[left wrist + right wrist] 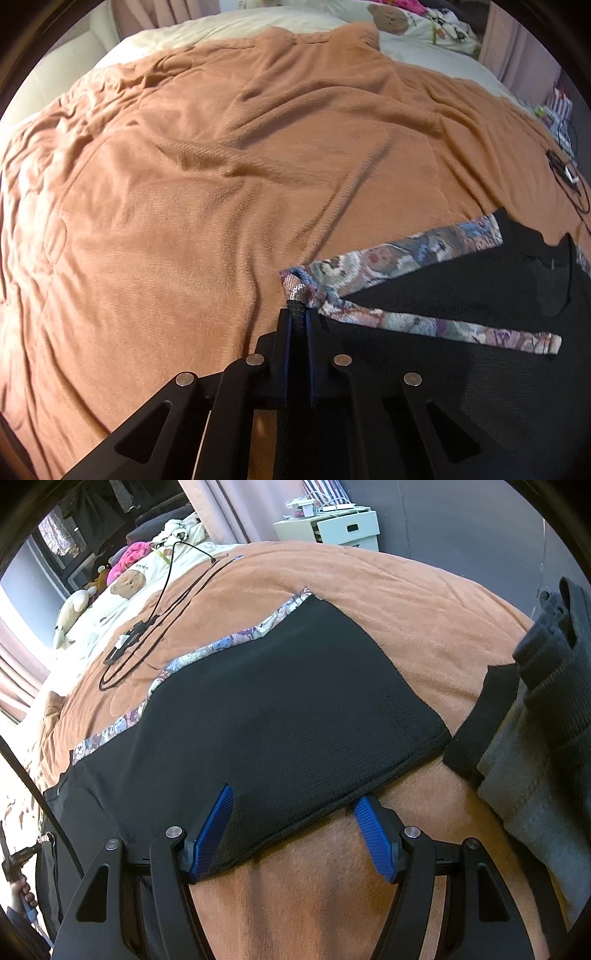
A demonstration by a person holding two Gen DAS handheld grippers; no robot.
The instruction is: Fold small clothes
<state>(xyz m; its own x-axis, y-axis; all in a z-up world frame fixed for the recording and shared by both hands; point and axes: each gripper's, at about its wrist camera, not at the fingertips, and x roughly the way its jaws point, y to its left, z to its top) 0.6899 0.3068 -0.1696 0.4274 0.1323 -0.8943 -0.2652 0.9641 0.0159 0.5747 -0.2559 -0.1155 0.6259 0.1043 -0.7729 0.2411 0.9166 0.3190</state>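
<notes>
A black knit garment (461, 295) with a patterned, multicoloured trim (406, 254) lies spread on an orange-brown blanket (221, 166) over a bed. My left gripper (298, 314) is shut on the garment's corner, where the trim bunches up between the pads. In the right wrist view the same garment (277, 686) lies flat, its trim (207, 653) running along the far left edge. My right gripper (295, 794) stands open over the near hem. Its left blue pad (212, 830) is above the black fabric and its right pad (375, 838) is above the blanket (406, 609); neither pad grips anything.
A pile of folded grey and black clothes (535, 738) sits at the right edge of the bed. A black cable (147, 627) loops on the blanket beyond the garment. Plush toys and a bear-print quilt (125, 583) lie at the bed's head, beside a white nightstand (332, 528).
</notes>
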